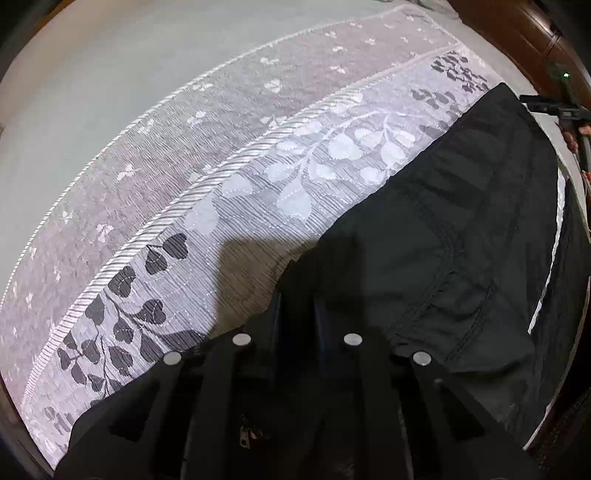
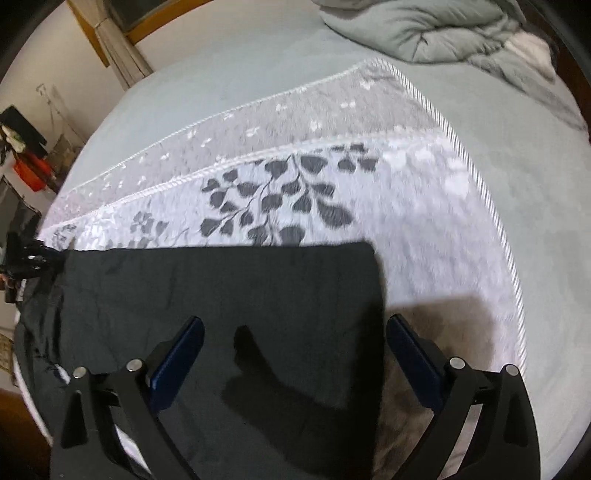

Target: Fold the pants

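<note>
Grey-green bed [image 2: 229, 74] is carrying a leaf-patterned blanket [image 2: 424, 229], a rumpled quilt [image 2: 436, 33] sitting at its far corner. Black pants [image 2: 221, 295] are lying flat on the blanket along its near edge, leg hem toward the blanket's right edge. Left gripper [image 1: 297, 280] is sitting with its jaws drawn together, seemingly pinching the waist end of the pants [image 1: 461, 229]; fabric between the pads is hard to make out, all black. Right gripper [image 2: 295, 347] is hanging wide open, holding nothing, over the leg end. Step looks like grasping for a fold. Next move likely calls for the right gripper dropping onto the hem and clamping.
</note>
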Action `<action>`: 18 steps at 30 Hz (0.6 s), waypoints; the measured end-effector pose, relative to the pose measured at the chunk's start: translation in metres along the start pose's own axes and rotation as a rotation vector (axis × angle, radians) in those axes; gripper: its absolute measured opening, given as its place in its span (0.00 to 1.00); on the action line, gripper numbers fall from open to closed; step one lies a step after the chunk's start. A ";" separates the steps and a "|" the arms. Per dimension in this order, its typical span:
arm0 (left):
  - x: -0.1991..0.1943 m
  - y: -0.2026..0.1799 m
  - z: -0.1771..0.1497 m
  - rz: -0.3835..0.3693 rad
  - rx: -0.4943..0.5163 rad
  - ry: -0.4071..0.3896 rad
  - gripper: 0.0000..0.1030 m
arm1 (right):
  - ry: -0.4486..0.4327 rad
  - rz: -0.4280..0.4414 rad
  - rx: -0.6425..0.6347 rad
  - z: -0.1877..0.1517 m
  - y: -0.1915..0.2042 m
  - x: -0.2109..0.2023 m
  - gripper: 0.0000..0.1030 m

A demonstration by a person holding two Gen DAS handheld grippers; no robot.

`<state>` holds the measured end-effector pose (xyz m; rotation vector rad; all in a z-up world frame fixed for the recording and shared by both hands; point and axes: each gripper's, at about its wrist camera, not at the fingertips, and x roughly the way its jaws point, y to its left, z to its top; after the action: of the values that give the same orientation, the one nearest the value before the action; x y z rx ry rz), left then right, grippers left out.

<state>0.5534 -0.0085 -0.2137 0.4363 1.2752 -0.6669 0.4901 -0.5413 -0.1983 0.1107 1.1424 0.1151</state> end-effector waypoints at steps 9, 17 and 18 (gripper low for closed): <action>-0.011 0.014 -0.018 -0.007 -0.006 -0.013 0.13 | 0.096 -0.096 0.045 0.023 -0.015 0.044 0.96; -0.010 0.010 -0.014 0.026 -0.024 -0.003 0.14 | -0.023 -0.126 -0.034 0.023 0.006 0.026 0.25; -0.012 0.008 -0.015 0.034 -0.027 -0.005 0.13 | -0.043 -0.128 -0.044 0.023 0.008 0.021 0.24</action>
<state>0.5462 0.0091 -0.2062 0.4330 1.2679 -0.6215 0.5190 -0.5308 -0.2063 0.0013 1.1009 0.0243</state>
